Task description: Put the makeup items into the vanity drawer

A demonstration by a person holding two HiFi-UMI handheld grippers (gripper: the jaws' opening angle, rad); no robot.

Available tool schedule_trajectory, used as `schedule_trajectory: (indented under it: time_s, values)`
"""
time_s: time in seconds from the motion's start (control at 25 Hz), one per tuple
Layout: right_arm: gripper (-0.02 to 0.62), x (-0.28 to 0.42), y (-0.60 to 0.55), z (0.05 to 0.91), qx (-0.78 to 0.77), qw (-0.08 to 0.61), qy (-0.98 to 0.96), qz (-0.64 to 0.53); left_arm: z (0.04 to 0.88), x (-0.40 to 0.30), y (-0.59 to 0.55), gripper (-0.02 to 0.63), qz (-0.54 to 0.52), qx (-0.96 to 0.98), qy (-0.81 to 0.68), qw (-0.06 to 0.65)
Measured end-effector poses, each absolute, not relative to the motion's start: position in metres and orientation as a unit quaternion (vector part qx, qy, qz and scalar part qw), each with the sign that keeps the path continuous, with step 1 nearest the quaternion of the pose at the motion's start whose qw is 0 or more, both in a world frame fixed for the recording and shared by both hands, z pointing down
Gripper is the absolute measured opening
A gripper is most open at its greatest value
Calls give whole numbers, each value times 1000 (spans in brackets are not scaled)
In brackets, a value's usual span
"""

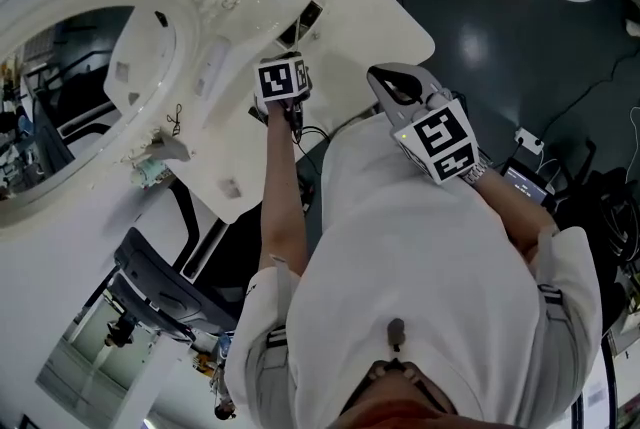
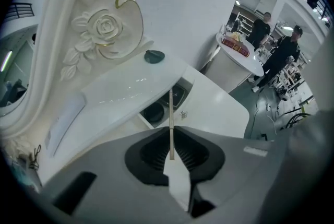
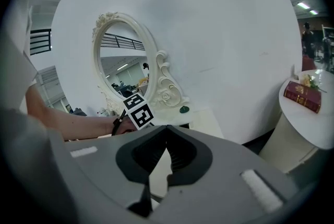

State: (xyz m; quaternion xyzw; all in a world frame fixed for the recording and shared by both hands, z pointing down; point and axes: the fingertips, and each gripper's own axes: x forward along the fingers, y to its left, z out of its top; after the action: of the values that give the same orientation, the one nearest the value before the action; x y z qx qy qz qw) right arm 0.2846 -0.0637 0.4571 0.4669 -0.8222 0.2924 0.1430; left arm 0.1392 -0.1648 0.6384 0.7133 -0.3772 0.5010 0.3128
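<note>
The left claw (image 1: 283, 82) hangs over the white vanity worktop (image 1: 372, 15), pointing steeply down, its 2 jaws clamped on a thin pale stick (image 2: 170, 108); in the left gripper view the stick stands straight up out of the jaws, and its far end lines up with the open drawer (image 2: 180, 93); that drawer sits under the raised ledge at the worktop's back, its inside dark; 1 small dark green round piece (image 2: 154, 56) rests on the ledge beside the carved base of the oval mirror (image 3: 117, 61); the right claw (image 3: 166, 129) is off the worktop's front edge, jaws together with nothing between them; a round white side table (image 3: 308, 129) carries 1 red book (image 3: 302, 96).
</note>
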Motion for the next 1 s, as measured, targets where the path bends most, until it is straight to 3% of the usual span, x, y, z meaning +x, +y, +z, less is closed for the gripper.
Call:
schedule_trajectory:
  time_s: [0.8,1.0]
  values:
    - [0,303,-78,470,455,151,-821,309,656,159,-217,37,461,728,-433,264]
    - [0,293,-77,468,452,153,-823,307,646,155,-219,72,434,749,-442,235]
